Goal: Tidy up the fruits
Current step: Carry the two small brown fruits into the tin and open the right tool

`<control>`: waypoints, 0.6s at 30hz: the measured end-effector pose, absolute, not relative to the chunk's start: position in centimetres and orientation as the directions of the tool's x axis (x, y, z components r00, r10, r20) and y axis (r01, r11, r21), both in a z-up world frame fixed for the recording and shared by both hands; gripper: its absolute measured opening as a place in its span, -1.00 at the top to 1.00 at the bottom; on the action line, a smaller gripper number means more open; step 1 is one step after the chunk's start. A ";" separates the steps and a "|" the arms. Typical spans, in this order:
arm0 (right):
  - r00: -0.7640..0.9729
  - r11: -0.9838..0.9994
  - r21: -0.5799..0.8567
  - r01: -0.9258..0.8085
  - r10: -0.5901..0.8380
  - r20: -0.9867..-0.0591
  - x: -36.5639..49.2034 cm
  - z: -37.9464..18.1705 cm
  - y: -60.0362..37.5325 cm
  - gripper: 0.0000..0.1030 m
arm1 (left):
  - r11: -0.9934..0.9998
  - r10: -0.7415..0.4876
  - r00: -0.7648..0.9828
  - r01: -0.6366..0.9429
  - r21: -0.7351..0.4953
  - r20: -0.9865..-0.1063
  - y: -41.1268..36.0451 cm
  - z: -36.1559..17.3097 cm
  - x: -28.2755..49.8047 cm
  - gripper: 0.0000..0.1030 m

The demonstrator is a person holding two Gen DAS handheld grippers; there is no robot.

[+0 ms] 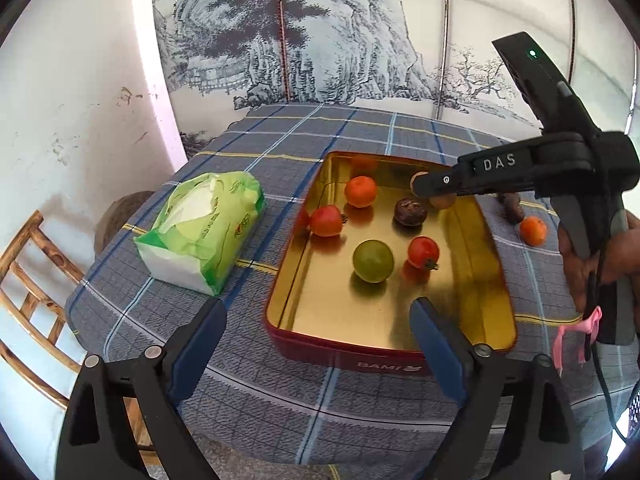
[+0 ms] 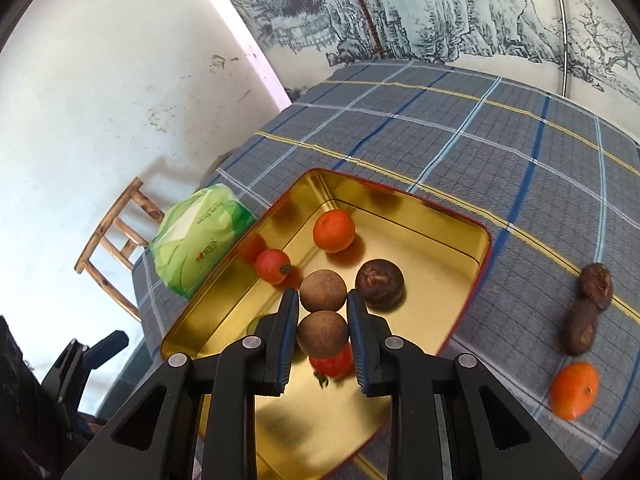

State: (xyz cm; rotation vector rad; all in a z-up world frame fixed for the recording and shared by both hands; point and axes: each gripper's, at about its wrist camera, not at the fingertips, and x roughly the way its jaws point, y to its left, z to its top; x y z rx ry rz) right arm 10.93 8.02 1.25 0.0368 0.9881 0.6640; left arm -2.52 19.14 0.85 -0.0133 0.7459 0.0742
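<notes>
Grey plaid tablecloth (image 1: 360,128), ink-landscape screen (image 1: 320,20) behind. I see right gripper (image 2: 323,336) pinching two brown round longans (image 2: 322,339) at frame centre, over gold-lined red tin (image 2: 420,216). Left gripper (image 1: 318,344) fingers spread, empty, lower frame, at tin's near edge.

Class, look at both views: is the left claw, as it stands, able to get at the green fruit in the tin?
Probably yes. The left claw is open and empty at the tin's near edge, and the green fruit sits uncovered ahead. The right claw, shut on brown fruit, is over the far side.
</notes>
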 end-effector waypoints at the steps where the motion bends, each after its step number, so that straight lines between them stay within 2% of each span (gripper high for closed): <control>1: 0.371 0.807 0.315 -0.500 0.528 -0.764 11.2 1.1 8.2 0.50 | 0.997 0.067 0.731 -0.074 0.020 -0.679 19.2 0.7 -2.5 -0.79; 5: 0.362 0.810 0.319 -0.493 0.524 -0.771 12.2 0.8 8.7 0.50 | 0.996 0.090 0.723 -0.080 0.047 -0.685 19.0 0.3 -2.2 -0.88; 18: 0.328 0.819 0.336 -0.464 0.511 -0.794 14.2 -0.5 10.1 0.50 | 0.997 0.071 0.701 -0.051 0.050 -0.710 18.2 -0.7 -2.0 -0.96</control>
